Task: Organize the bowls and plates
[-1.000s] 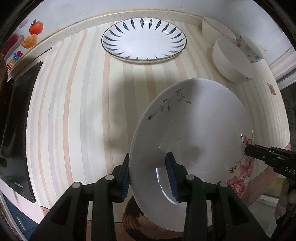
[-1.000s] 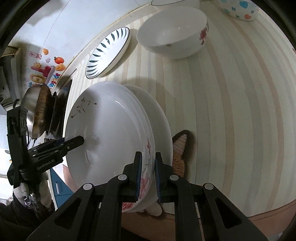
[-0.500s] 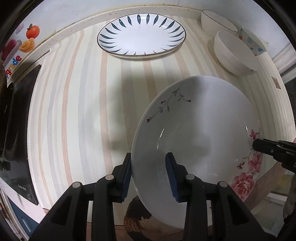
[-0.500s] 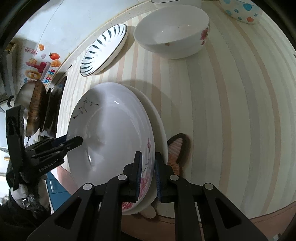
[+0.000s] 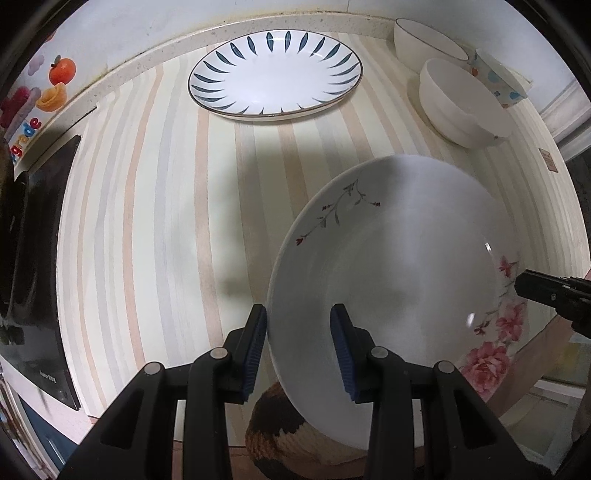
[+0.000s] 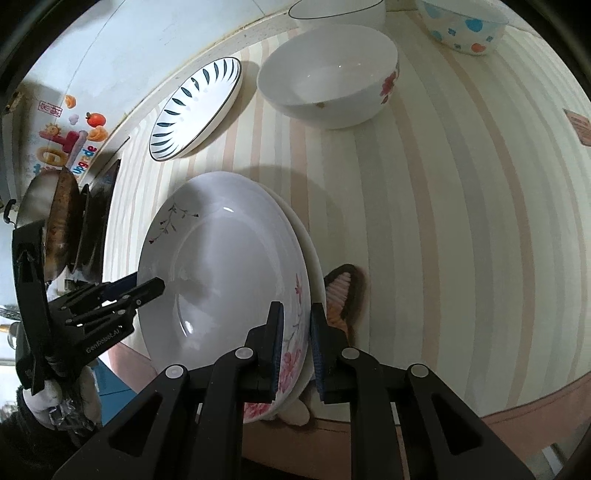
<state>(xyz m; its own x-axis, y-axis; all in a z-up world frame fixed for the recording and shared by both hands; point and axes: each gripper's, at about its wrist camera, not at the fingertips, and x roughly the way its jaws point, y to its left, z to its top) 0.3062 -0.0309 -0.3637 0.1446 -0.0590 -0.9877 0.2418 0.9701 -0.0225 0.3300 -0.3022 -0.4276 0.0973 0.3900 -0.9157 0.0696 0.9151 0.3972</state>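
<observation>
Both grippers hold a white floral plate (image 5: 399,273) above the striped counter; it also shows in the right wrist view (image 6: 221,266). My left gripper (image 5: 298,343) is shut on its near rim. My right gripper (image 6: 297,339) is shut on the opposite rim, by the pink flowers, and a second white rim (image 6: 314,266) shows under the plate there. A blue-leaf plate (image 5: 275,72) lies at the back of the counter. A white bowl with a red flower (image 6: 328,74) stands to its right.
Another white bowl (image 5: 428,37) and a dotted bowl (image 6: 461,22) stand at the back right. A black cooktop (image 5: 33,236) with a pan (image 6: 55,218) is at the left. The counter's front edge (image 6: 535,398) is close below the plate.
The held plate has moved a little forward over the counter, toward the back dishes. Both grippers keep their hold on it.
</observation>
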